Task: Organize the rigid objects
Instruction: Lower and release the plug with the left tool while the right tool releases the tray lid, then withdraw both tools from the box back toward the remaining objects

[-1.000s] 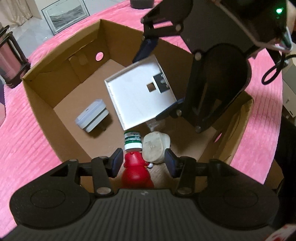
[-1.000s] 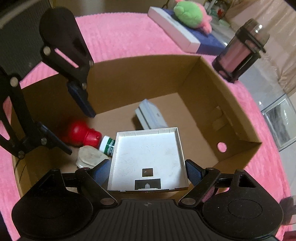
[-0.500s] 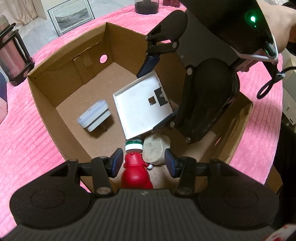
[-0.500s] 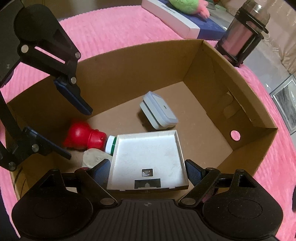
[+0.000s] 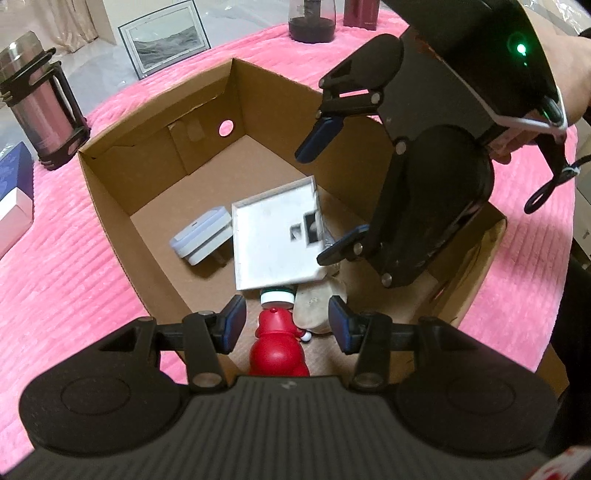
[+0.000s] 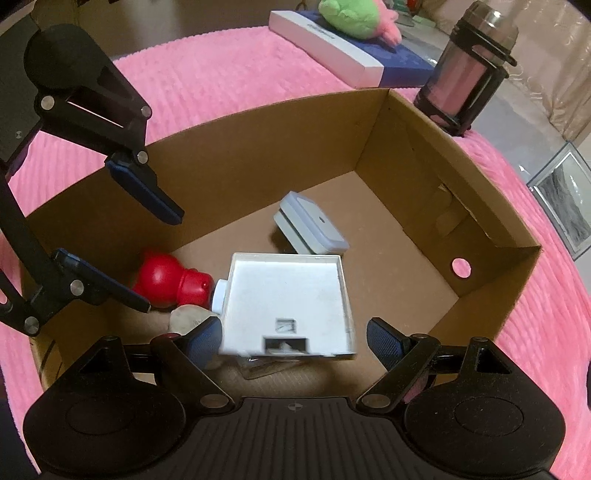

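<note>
A white square tray-like plate [image 6: 288, 302] lies in the cardboard box [image 6: 406, 147], tilted on a green-and-white capped bottle [image 5: 277, 296]; it also shows in the left wrist view [image 5: 275, 243]. My right gripper [image 6: 295, 338] is open above its near edge, not touching it. My left gripper [image 5: 286, 324] is open and empty over a red figure [image 5: 277, 350] and a beige stone-like object [image 5: 317, 302]. A grey-white device [image 6: 312, 229] lies on the box floor.
The box [image 5: 122, 155] stands on a pink ribbed cover [image 5: 55, 277]. Outside it are a pink flask in a black holder [image 6: 465, 66], a white-and-blue box with a green plush [image 6: 351, 48], a framed picture [image 5: 162, 37], and dark jars [image 5: 310, 18].
My right gripper has opened and let go of the white plate, which dropped onto the objects in the box. Both grippers have risen and pulled back from the box.
</note>
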A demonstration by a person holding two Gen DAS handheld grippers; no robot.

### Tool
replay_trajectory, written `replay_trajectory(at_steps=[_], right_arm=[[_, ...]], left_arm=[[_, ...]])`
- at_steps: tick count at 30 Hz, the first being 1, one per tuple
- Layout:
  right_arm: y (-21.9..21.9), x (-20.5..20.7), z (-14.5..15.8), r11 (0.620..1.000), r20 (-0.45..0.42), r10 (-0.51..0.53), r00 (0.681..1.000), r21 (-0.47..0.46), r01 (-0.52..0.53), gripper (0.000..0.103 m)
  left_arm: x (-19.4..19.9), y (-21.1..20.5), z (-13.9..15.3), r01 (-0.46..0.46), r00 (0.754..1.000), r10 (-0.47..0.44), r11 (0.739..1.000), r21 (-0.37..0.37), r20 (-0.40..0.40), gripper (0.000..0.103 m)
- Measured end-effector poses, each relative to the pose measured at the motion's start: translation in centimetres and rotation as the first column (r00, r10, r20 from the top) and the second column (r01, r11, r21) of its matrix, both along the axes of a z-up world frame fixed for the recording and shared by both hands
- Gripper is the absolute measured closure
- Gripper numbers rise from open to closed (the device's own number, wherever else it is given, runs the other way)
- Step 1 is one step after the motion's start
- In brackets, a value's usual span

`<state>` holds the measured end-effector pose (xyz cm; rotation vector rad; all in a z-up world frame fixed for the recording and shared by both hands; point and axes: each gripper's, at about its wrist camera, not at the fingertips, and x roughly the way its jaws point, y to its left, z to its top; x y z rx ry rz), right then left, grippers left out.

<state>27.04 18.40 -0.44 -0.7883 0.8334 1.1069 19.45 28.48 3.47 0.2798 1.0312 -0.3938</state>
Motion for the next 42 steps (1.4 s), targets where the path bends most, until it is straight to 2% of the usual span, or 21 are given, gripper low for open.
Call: replay_trajectory(at_steps=[5, 10, 17, 20, 24, 29, 37, 42], right_arm=[[-1.0, -0.7, 1.2, 0.999, 0.009, -0.015, 1.0, 0.046, 0.015, 0.02], [-3.6, -2.2, 3.6, 0.988, 0.018, -0.059, 0.998, 0.147, 0.055, 0.02], [-9.3, -6.1, 7.0, 0.934, 0.046, -0.162, 0.986, 0.328, 0.138, 0.02], [-12.3, -7.6, 8.4, 0.892, 0.039, -0.225, 0.974, 0.41, 0.19, 0.02], [-16.6, -9.2, 10.0, 0.809, -0.002, -0.326, 0.945, 0.516, 0.28, 0.02], [-22.4, -11.2, 10.9, 0.7, -0.054, -0.437, 0.898, 0.607, 0.378, 0.02], [-30.9, -13.8, 10.0, 0.565, -0.099, -0.594, 0.798, 0.655, 0.502, 0.02], [-36.2, -15.1, 8.4, 0.512, -0.106, -0.684, 0.722, 0.635, 0.578, 0.02]], left_arm=[[-0.8, -0.1, 0.9, -0.025, 0.999, 0.025, 1.0, -0.012, 0.029, 0.06], [-1.9, -0.6, 2.3, -0.073, 0.994, 0.076, 0.997, -0.036, 0.078, 0.06], [-4.1, -2.8, 5.1, -0.16, 0.968, 0.17, 0.985, -0.069, 0.184, 0.059], [-5.3, -4.3, 6.5, -0.194, 0.947, 0.209, 0.977, -0.082, 0.243, 0.059], [-6.9, -6.3, 8.0, -0.223, 0.92, 0.247, 0.968, -0.113, 0.304, 0.055], [-8.5, -9.5, 9.0, -0.234, 0.892, 0.276, 0.96, -0.155, 0.358, 0.046], [-10.3, -15.0, 9.6, -0.237, 0.85, 0.323, 0.94, -0.244, 0.416, 0.03], [-10.5, -18.7, 8.5, -0.223, 0.841, 0.338, 0.928, -0.298, 0.422, 0.024]])
